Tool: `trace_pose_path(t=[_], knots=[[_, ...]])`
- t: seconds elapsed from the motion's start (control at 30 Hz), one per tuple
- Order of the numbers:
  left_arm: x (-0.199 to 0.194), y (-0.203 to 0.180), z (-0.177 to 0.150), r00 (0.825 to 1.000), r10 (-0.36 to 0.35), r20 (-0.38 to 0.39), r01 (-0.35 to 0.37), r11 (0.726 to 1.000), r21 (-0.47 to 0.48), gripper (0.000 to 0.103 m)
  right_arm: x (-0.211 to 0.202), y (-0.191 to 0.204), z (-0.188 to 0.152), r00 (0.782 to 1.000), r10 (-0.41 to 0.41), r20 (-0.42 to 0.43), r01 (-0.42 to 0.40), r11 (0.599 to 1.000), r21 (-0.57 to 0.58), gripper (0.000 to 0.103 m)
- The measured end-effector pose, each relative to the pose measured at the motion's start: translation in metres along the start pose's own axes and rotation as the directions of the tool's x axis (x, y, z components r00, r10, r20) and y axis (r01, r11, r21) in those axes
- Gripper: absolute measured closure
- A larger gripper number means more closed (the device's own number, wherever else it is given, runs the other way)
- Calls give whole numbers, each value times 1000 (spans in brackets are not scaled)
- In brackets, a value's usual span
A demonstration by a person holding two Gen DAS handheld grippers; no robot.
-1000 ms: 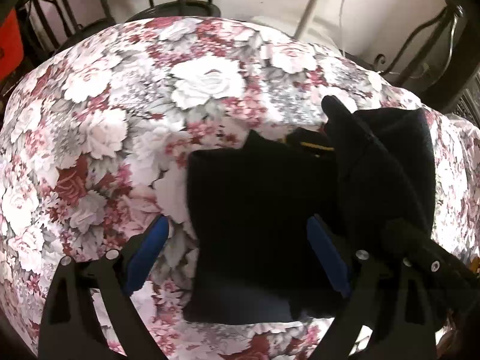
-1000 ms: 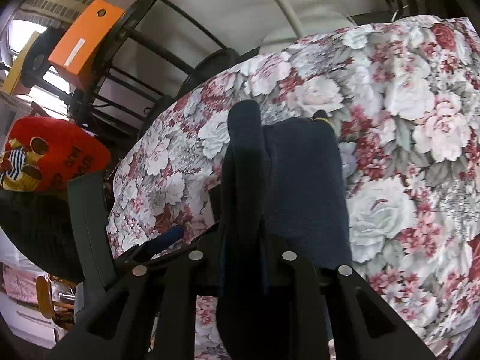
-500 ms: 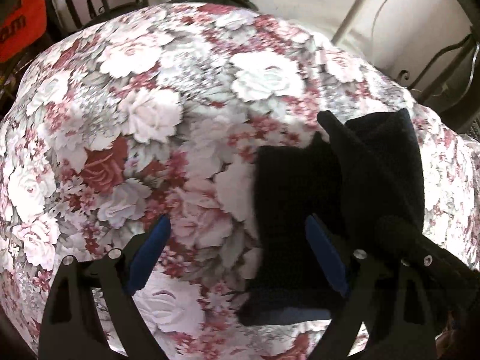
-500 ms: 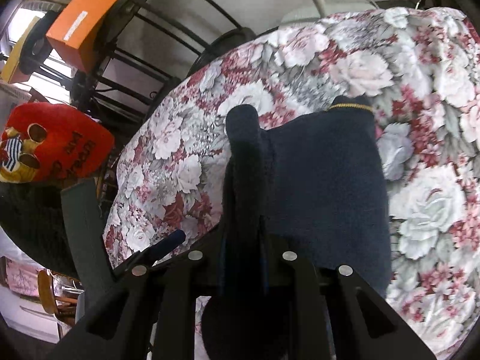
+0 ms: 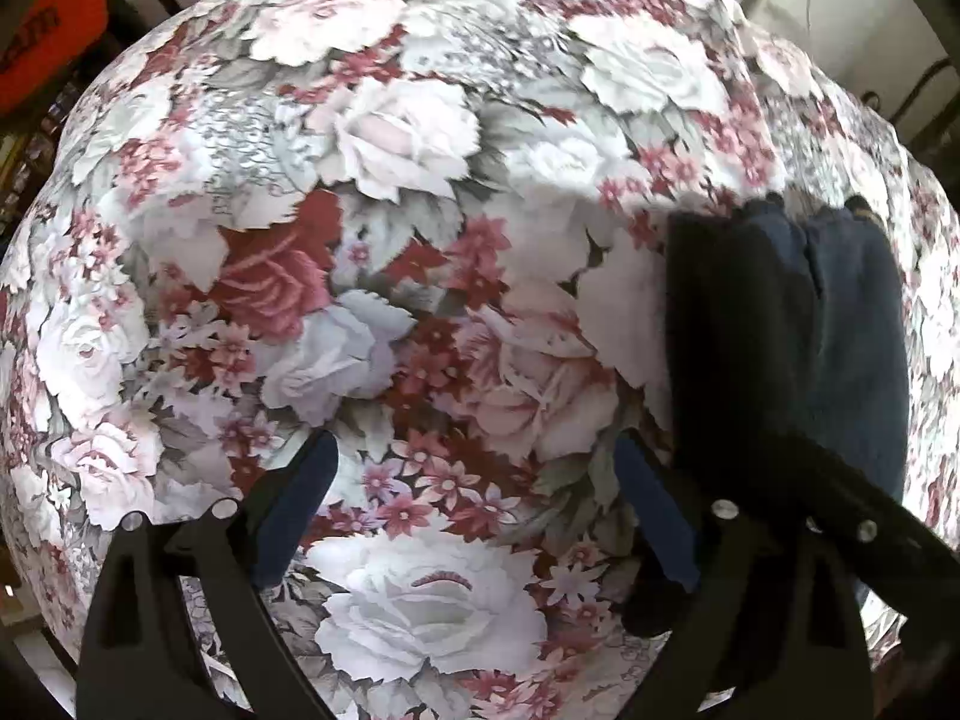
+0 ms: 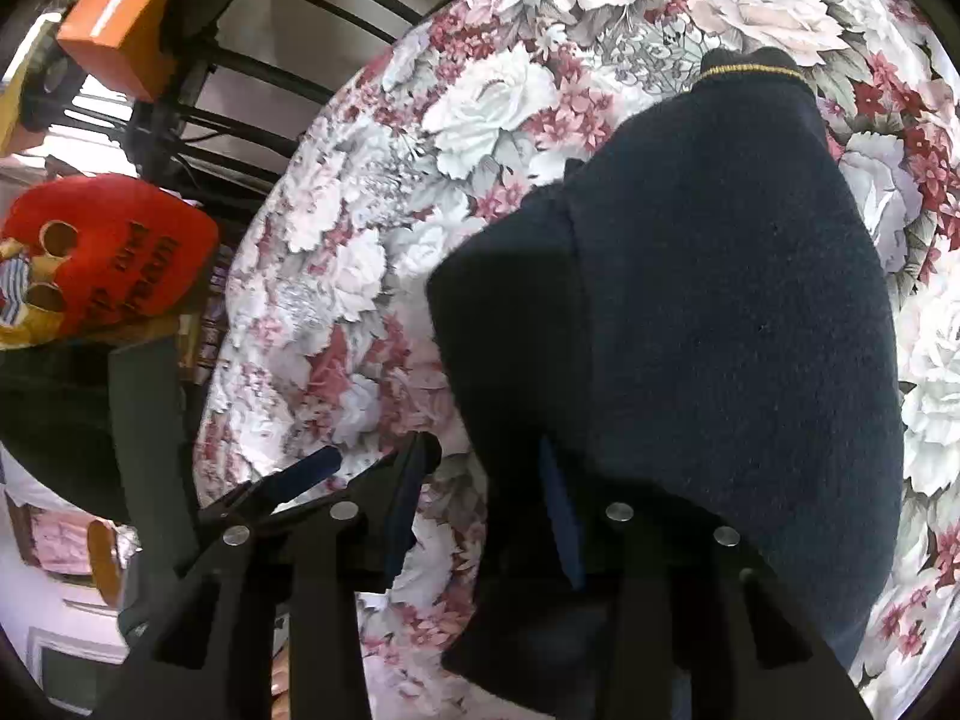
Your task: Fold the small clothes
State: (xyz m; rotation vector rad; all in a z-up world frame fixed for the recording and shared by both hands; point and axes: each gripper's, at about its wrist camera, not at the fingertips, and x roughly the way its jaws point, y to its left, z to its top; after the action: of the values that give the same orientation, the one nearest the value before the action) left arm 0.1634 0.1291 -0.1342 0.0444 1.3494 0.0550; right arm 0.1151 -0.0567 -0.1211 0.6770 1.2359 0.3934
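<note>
A red cushion (image 6: 102, 258) with dark lettering and an orange box (image 6: 129, 12) sat at the far left, against black curved metal bars (image 6: 336, 12) and a pale wall, as two hand-held grippers worked over a table draped in a glossy floral cloth (image 5: 372, 276) of white, pink and deep red roses. The left gripper (image 5: 474, 510) hung spread wide over bare cloth, its blue-padded fingers (image 5: 294, 504) clasping nothing, the roses plain between them. To its right lay the dark navy garment (image 6: 720, 312), a soft, fuzzy knit folded into a thick oblong, one layer lapped over another, with a thin yellow stitched line along its far edge. It rested flat on the cloth toward the table's right side, just beside the left tool's right finger. The right gripper (image 6: 480, 498) had just been opening: its jaws stood apart, the left finger clear over the flowers, the right blue pad lying against the garment's near left edge, which bulged over it and hid part of the tool. The pads no longer pinched the fabric. A black arm of the right tool crossed the left camera's lower right corner, blocking part of the garment.
</note>
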Motion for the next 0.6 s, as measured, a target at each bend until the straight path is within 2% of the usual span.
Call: trace_pose_path(t=[0.2, 0.37, 0.57, 0.6], knots=[[-28, -7, -2, 997, -58, 55, 58, 998, 8, 11, -39, 13, 1, 998, 10, 64, -6, 997, -71, 62], [-46, -37, -17, 992, -101, 78, 93, 990, 103, 8, -72, 7, -6, 994, -32, 101, 42, 994, -99, 62], [-20, -65, -40, 998, -31, 50, 20, 979, 202, 4, -75, -27, -23, 990, -129, 50, 132, 988, -74, 58], [-12, -65, -43, 999, -21, 46, 10, 977, 212, 4, -72, -35, -26, 993, -111, 36, 113, 991, -76, 57]])
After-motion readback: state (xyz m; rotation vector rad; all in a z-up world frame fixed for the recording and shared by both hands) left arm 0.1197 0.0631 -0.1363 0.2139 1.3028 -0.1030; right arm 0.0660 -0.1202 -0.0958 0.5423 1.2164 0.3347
